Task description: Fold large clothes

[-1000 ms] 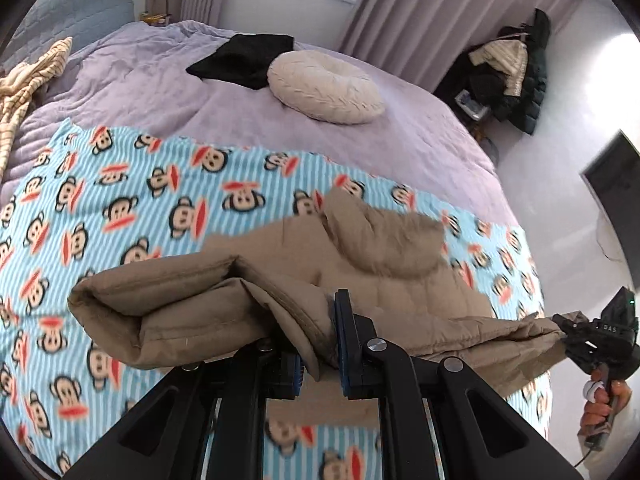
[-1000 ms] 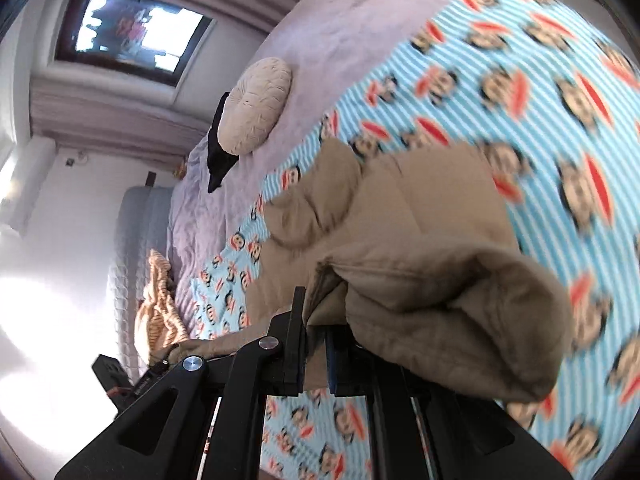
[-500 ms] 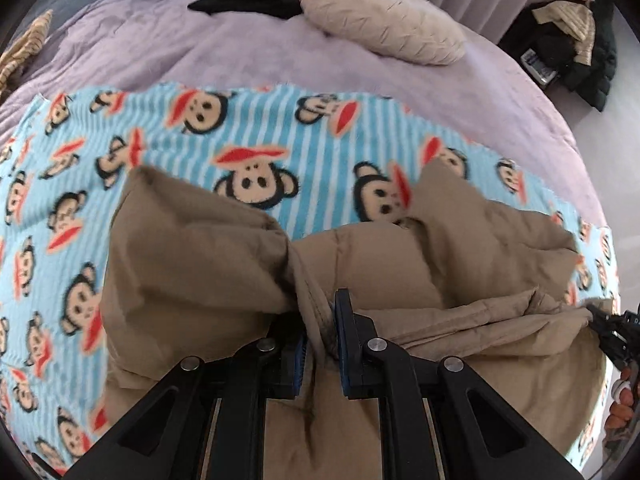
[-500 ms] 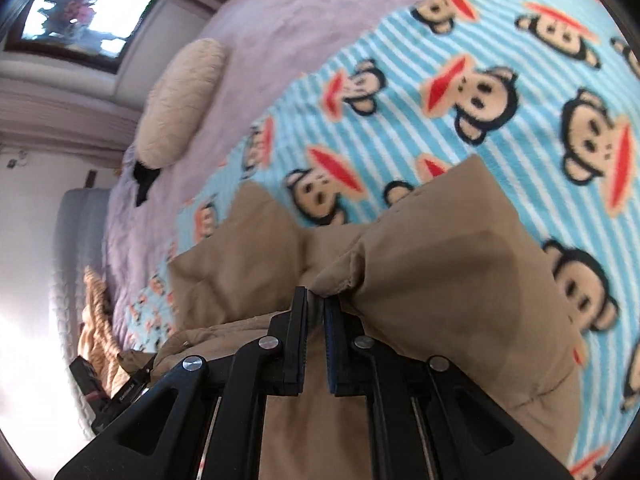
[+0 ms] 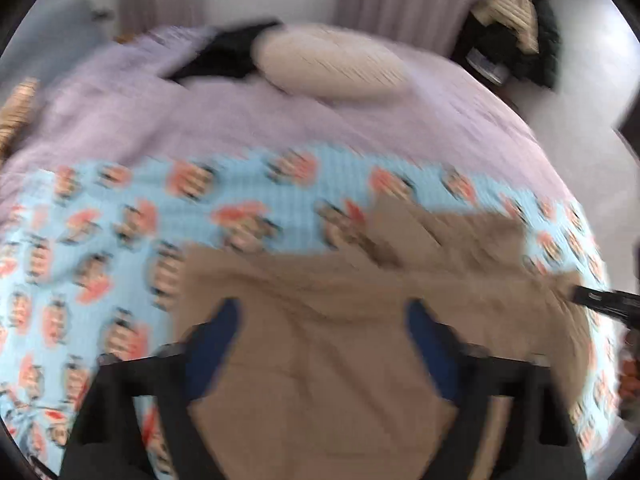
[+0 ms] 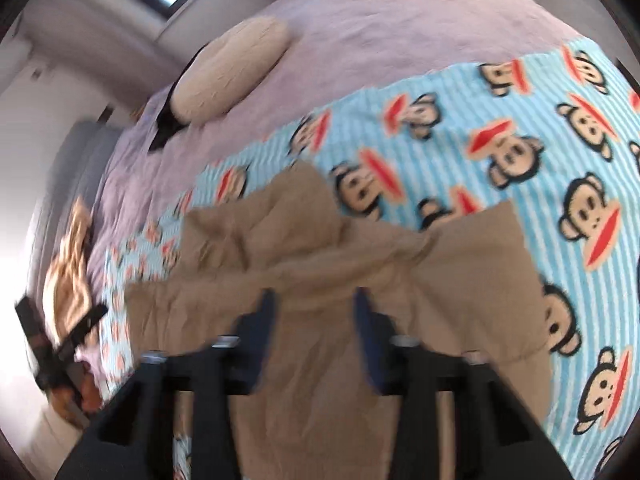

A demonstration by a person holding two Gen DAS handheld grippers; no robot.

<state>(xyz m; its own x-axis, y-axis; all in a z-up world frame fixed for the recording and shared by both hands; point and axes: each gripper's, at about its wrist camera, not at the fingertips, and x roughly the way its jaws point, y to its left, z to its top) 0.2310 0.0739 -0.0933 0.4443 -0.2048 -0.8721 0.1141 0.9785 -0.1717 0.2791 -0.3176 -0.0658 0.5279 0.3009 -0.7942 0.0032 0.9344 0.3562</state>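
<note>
**Both grippers open over the folded jacket**

My left gripper (image 5: 320,312) has its jaws spread wide with nothing between the blue pads (image 5: 216,344); the tan jacket (image 5: 320,360) lies flat just beneath and ahead of them. My right gripper (image 6: 314,304) is the same: jaws apart, empty, poised over the jacket (image 6: 320,280). I judge a fold is laid and the jacket left to settle on its own weight.

The jacket rests on the monkey-print blanket (image 6: 520,120), which gives it a flat spot on the bed. Ahead of the right gripper its hood bunches up, so I read the fold as only partly done. Beyond the blanket, a cream cushion (image 6: 232,72) lies on the purple bedspread (image 5: 360,128), well clear of the work. The left view is blurred, so seams are unclear.
</note>
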